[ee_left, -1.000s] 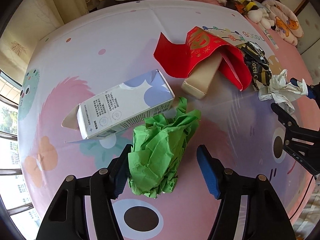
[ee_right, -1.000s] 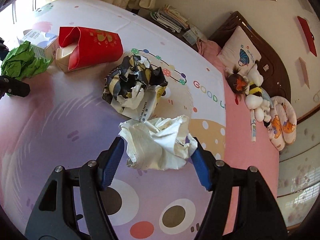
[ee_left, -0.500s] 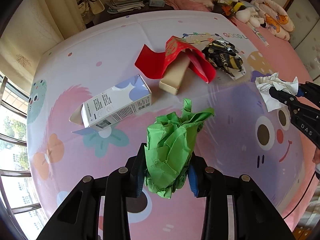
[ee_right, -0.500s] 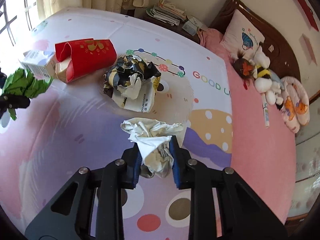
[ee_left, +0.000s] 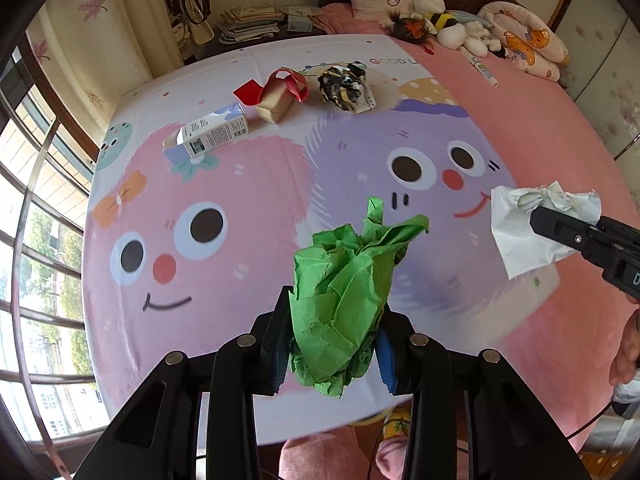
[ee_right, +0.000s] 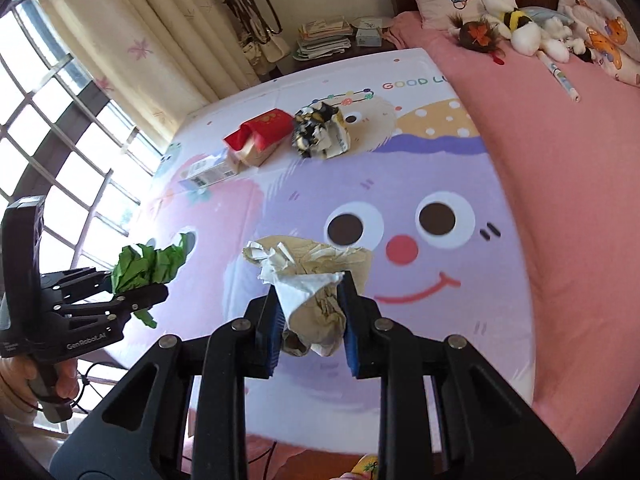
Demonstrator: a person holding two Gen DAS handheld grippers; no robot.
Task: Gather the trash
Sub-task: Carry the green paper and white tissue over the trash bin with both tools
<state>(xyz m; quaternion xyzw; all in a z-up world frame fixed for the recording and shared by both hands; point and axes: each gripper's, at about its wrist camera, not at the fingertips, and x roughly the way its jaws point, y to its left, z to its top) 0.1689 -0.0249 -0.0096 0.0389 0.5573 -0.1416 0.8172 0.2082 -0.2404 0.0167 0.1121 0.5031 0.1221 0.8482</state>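
Over the cartoon-print bedspread (ee_left: 208,280) I've got my left gripper (ee_left: 334,340) clamped on the green paper wad (ee_left: 344,292) at lower centre and my right gripper (ee_right: 310,320) on the white paper wad (ee_right: 308,292), while 3 pieces wait upper centre: carton (ee_left: 214,134), red packet (ee_left: 280,88), dark wrapper (ee_left: 346,88).

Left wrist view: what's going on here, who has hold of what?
A person is clearing trash off a bed with two handheld grippers. The left gripper is shut on a crumpled green paper wad, and the right gripper is shut on a crumpled white paper wad; both wads are off the bedspread. A white carton, a red bag around a tan box and a black-and-yellow wrapper lie uncollected.
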